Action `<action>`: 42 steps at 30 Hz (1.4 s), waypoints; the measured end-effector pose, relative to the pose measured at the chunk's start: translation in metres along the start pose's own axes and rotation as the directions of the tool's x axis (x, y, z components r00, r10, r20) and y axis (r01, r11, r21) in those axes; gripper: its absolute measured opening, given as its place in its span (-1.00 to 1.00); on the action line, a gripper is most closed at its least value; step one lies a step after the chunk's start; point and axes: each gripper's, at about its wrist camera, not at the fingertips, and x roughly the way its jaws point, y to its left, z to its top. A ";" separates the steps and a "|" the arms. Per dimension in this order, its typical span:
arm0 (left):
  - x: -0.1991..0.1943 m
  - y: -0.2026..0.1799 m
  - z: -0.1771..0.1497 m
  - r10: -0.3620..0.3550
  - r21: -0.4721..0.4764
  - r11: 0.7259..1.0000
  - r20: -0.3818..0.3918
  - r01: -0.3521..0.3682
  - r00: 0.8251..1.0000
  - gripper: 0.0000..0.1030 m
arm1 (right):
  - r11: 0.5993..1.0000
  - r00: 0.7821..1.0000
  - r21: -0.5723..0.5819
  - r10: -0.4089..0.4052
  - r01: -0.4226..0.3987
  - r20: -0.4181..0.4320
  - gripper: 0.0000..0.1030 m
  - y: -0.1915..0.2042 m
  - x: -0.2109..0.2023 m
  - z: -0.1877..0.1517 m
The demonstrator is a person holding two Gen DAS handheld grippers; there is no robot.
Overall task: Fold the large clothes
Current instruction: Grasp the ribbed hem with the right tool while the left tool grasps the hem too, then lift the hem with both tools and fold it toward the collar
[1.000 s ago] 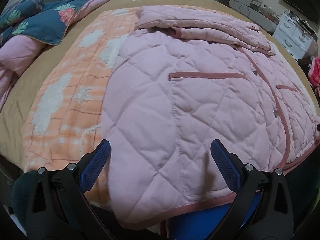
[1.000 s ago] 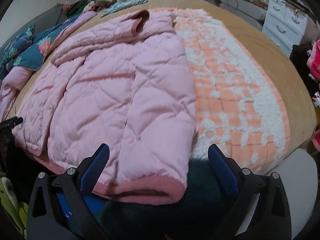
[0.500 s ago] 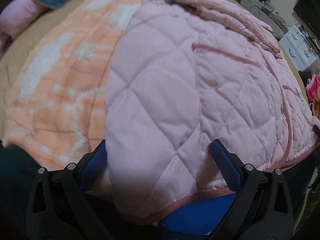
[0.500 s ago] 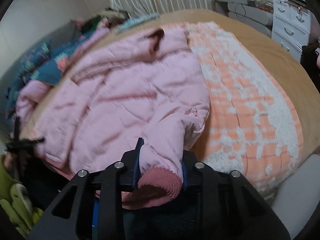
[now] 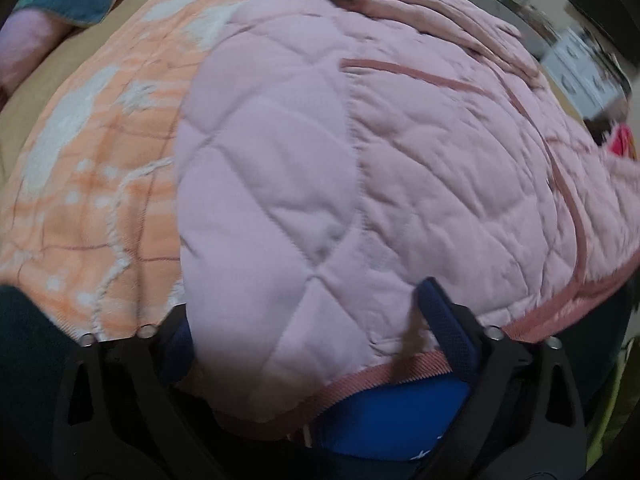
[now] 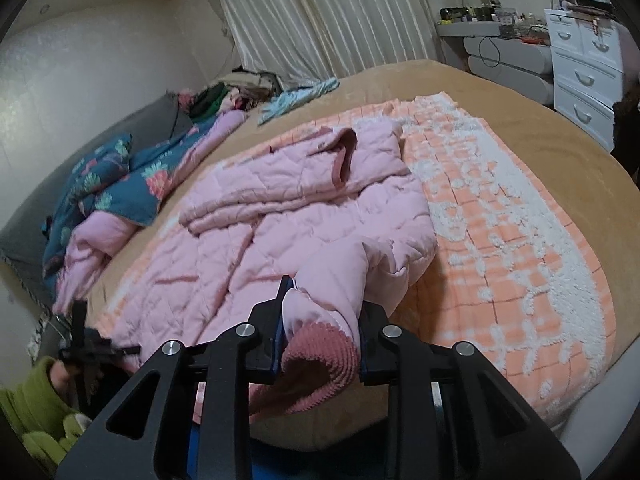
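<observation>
A pink quilted jacket [image 6: 256, 240] lies spread on an orange-and-white blanket [image 6: 500, 240] on the bed. My right gripper [image 6: 320, 320] is shut on the jacket's sleeve near its dark pink ribbed cuff [image 6: 320, 356] and holds it lifted above the bed's near edge. In the left wrist view the jacket [image 5: 380, 184] fills the frame. My left gripper [image 5: 308, 312] is open, its jaws either side of the jacket's bottom hem [image 5: 384, 376], with the quilted fabric bulging between them. The left gripper also shows in the right wrist view [image 6: 86, 344].
A blue floral quilt [image 6: 104, 184] and a clothes pile [image 6: 240, 88] lie at the bed's far left. White drawers [image 6: 588, 68] stand at the right. The tan bedspread [image 6: 540, 132] surrounds the blanket.
My right gripper closed on the sleeve cuff and raised it, pulling the sleeve up. My left gripper moved forward over the hem and its jaws stay apart.
</observation>
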 end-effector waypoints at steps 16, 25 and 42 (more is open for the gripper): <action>-0.064 -0.039 0.026 -0.050 0.185 0.983 0.235 0.006 0.971 -0.83 | 0.999 0.991 0.042 -0.023 0.018 0.130 -0.54 0.005 -0.015 0.015; -0.086 -0.053 0.062 -0.087 0.185 0.982 0.301 0.032 0.950 -0.83 | 0.998 0.987 0.065 -0.033 0.023 0.154 -0.54 0.005 -0.015 0.031; -0.109 -0.052 0.136 -0.129 0.155 0.985 0.397 0.072 0.909 -0.83 | 0.993 0.980 0.108 -0.062 0.042 0.191 -0.55 0.002 -0.005 0.072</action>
